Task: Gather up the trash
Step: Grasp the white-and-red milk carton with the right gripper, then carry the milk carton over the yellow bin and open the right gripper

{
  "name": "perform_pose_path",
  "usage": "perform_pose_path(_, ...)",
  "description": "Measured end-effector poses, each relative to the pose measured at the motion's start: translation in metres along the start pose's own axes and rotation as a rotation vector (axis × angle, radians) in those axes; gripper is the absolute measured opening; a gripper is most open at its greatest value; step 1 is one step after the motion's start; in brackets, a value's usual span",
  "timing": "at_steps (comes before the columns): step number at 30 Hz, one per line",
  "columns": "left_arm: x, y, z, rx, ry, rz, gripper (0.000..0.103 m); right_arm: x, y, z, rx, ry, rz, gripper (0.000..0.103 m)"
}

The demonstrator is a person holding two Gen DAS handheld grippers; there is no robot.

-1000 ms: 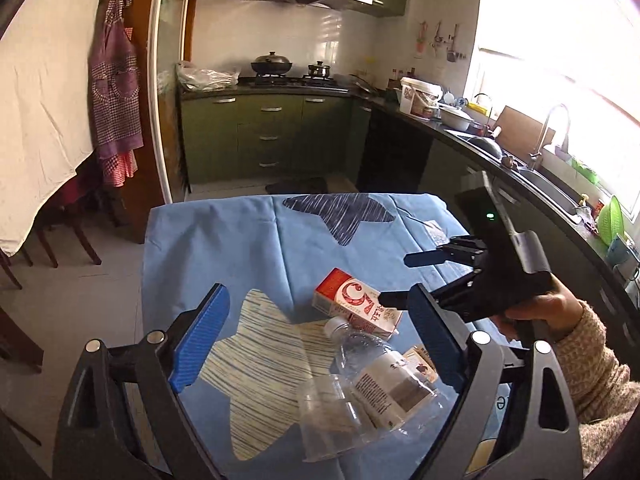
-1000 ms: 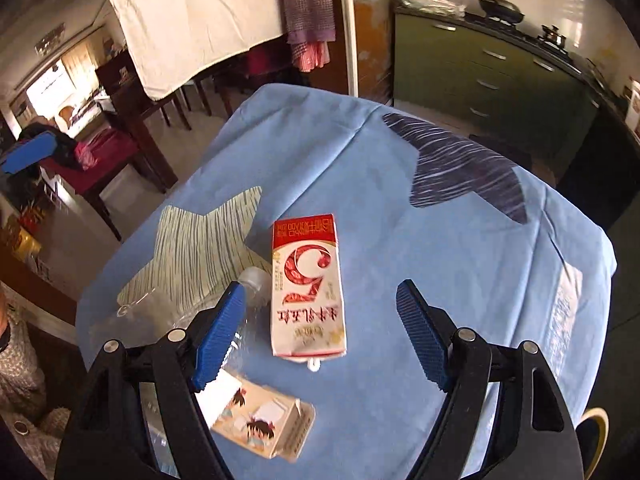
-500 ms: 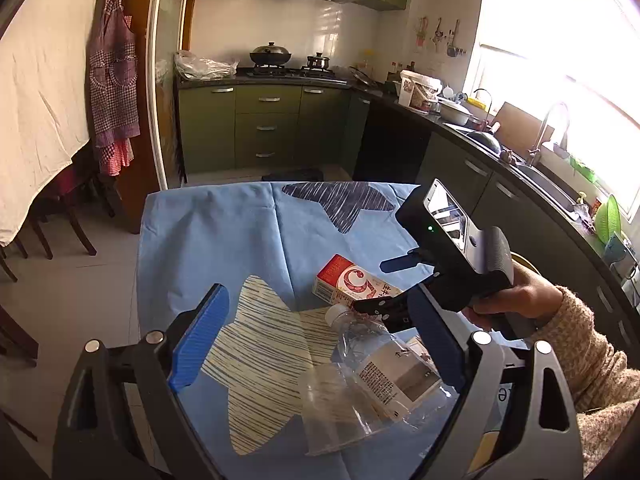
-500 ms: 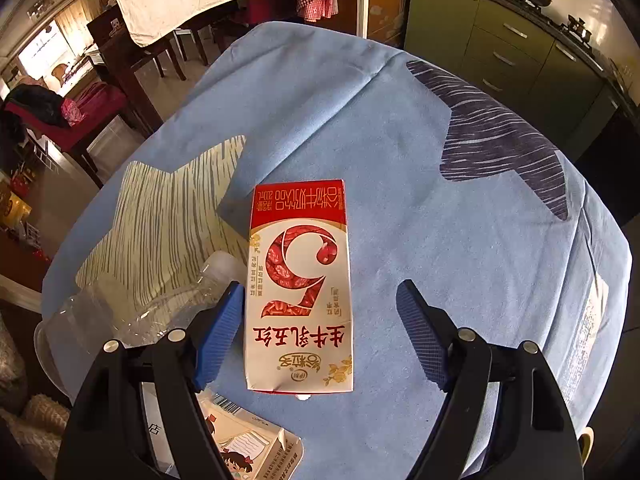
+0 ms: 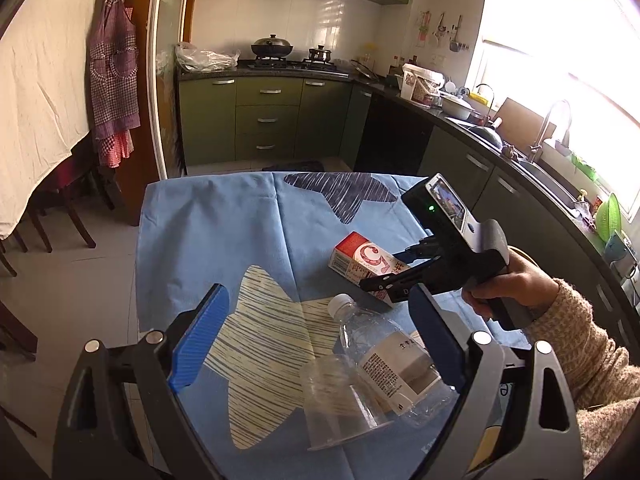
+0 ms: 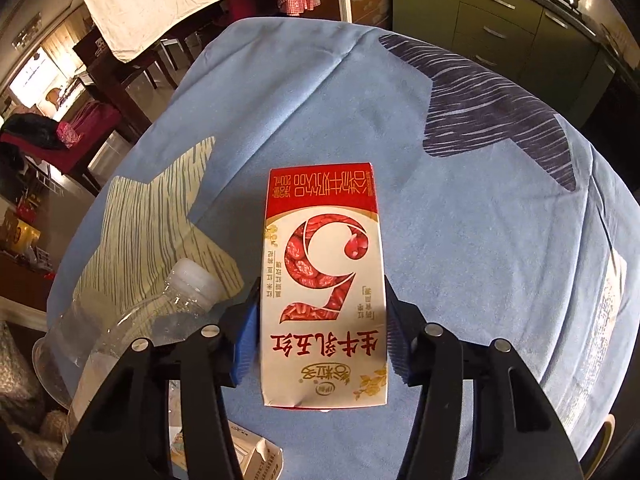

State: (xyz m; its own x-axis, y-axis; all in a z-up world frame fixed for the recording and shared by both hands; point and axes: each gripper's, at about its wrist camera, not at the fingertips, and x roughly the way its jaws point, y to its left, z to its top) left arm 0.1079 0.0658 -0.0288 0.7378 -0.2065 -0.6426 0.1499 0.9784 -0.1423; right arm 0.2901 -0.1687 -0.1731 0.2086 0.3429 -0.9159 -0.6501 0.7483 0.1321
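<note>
- The right gripper point(image 6: 322, 338) has its blue pads pressed against both long sides of the red-and-white milk carton point(image 6: 324, 280), near the carton's closer end; the carton lies flat on the blue tablecloth point(image 6: 480, 240) and does not look lifted yet.
- Judging from this, the collection is at an early stage: the first piece is only just clamped, and no bin or bag for the trash shows in either view.
- The left gripper point(image 5: 316, 344) is spread wide and holds nothing, hovering above the table edge.
- Pieces left on the cloth: a clear plastic bottle point(image 5: 384, 360) with a white cap lies between and just ahead of the left gripper's fingers, and a clear plastic cup point(image 5: 340, 396) on its side touches or overlaps it.
- A small printed carton point(image 6: 240, 452) lies below the right gripper, to its left, mostly hidden by the gripper frame.
- The bottle's cap end sits just beside the right gripper's left finger point(image 6: 244, 344), so lifting the milk carton could nudge it.
- Beyond the table stand green kitchen cabinets point(image 5: 260, 116), well apart from the work.
</note>
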Motion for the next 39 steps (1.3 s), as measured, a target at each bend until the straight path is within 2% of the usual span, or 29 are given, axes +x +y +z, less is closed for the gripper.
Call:
perform_pose_path(6, 0.001, -0.005, 0.000, 0.005, 0.002, -0.010, 0.087, -0.034, -0.028, -0.027, 0.086, -0.045, 0.022, 0.053)
perform_pose_path(12, 0.000, -0.017, -0.001, 0.021, -0.001, -0.017, 0.087, -0.089, -0.077, -0.079, 0.210, -0.154, -0.016, 0.053)
perform_pose_path(17, 0.000, -0.030, -0.001, 0.044, 0.003, -0.024, 0.087, -0.137, -0.150, -0.141, 0.404, -0.233, -0.115, 0.053)
perform_pose_path(21, 0.003, -0.036, 0.000, 0.050, 0.005, -0.031, 0.087, -0.167, -0.213, -0.201, 0.572, -0.263, -0.243, 0.053)
perform_pose_path(24, 0.008, -0.040, 0.001, 0.050, 0.012, -0.036, 0.088, -0.178, -0.256, -0.244, 0.693, -0.252, -0.315, 0.053)
perform_pose_path(28, 0.015, -0.046, 0.001, 0.059, 0.027, -0.041, 0.088, -0.169, -0.297, -0.282, 0.797, -0.199, -0.366, 0.053)
perform_pose_path(30, 0.016, -0.048, 0.002, 0.065, 0.032, -0.040, 0.088, -0.160, -0.309, -0.292, 0.830, -0.172, -0.387, 0.058)
perform_pose_path(31, 0.017, -0.049, 0.002, 0.067, 0.036, -0.039, 0.088, -0.158, -0.312, -0.294, 0.842, -0.153, -0.427, 0.068)
perform_pose_path(34, 0.019, -0.047, 0.001, 0.063, 0.058, -0.030, 0.088, -0.161, -0.311, -0.290, 0.852, -0.147, -0.554, 0.069)
perform_pose_path(37, 0.023, -0.041, -0.002, 0.055, 0.094, -0.006, 0.088, -0.184, -0.293, -0.265, 0.838, -0.272, -0.526, 0.069)
perform_pose_path(39, 0.027, -0.035, -0.007, 0.037, 0.121, 0.006, 0.088, -0.196, -0.273, -0.235, 0.810, -0.361, -0.507, 0.070)
